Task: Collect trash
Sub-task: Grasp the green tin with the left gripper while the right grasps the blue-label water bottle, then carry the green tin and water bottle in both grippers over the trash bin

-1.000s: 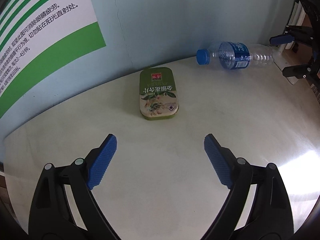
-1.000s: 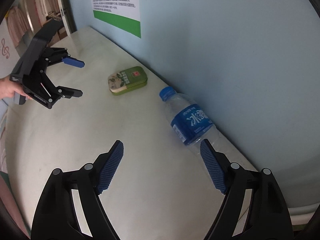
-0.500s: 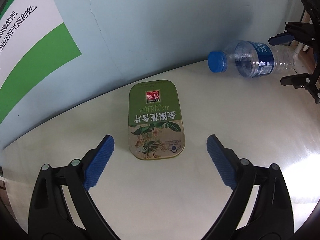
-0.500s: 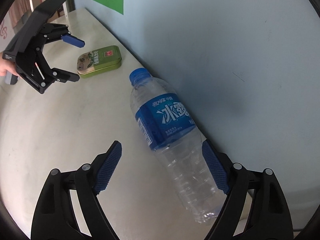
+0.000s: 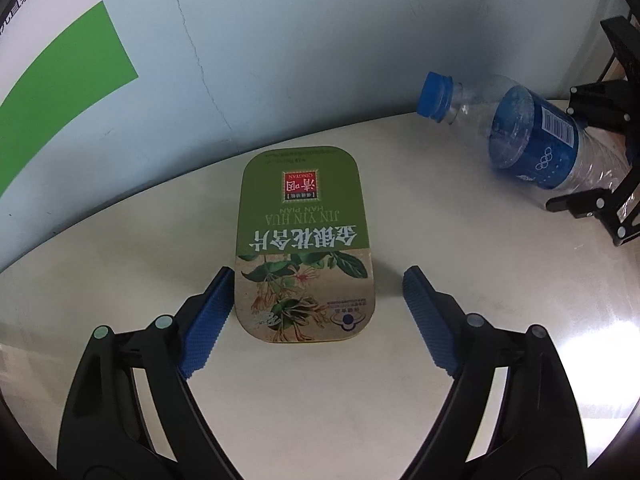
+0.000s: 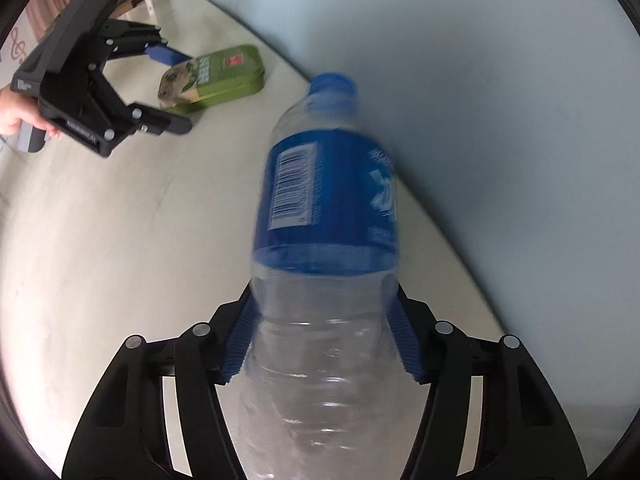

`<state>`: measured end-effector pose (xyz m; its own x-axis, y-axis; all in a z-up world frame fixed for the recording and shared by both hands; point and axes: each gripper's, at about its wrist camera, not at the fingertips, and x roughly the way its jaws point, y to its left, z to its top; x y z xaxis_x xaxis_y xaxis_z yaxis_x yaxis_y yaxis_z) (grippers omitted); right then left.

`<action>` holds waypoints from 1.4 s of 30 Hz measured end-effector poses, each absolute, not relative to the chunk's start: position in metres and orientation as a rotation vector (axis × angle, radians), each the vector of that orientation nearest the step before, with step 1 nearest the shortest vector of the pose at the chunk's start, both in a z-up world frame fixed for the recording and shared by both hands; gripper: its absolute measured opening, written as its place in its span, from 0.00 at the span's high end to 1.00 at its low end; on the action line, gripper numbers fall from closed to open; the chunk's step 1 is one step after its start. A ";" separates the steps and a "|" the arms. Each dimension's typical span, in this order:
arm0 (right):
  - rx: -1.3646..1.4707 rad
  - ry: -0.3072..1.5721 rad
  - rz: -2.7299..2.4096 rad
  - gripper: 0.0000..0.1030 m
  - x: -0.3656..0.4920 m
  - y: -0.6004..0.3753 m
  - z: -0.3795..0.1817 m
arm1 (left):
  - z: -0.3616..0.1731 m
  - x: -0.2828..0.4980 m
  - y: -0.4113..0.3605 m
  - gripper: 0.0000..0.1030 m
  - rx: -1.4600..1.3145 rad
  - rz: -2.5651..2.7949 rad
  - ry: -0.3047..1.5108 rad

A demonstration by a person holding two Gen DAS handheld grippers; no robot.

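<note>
Blue pads of the right gripper point(image 6: 320, 340) pinch the plastic bottle point(image 6: 324, 240); the left gripper point(image 5: 316, 316) gapes around the green tin point(image 5: 304, 252).

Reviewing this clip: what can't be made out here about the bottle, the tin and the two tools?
- Bottle base: cut off by the bottom edge, right wrist view; label text motion-blurred.
- Whether the bottle touches the table: cannot tell.
- Tin contents: lid shut, both views.
- Left tool contact with the tin: left pad looks close, unclear if touching.
- Right tool pads: partly hidden behind the bottle.

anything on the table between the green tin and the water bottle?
Nothing: in the left wrist view, only bare table separates the green tin from the water bottle. The right wrist view agrees.
</note>
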<state>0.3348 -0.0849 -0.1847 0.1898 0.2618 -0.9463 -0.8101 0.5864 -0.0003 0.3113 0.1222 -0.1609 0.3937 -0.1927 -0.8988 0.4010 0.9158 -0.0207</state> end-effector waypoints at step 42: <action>-0.580 1.122 0.910 0.42 0.313 -0.054 -0.142 | -0.126 0.302 0.158 0.41 0.274 -0.304 1.062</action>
<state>0.3127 -0.0541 -0.1417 0.1514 0.3197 -0.9353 -0.8492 0.5264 0.0424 0.3015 0.1582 -0.1257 0.4525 -0.1122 -0.8847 0.3731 0.9249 0.0736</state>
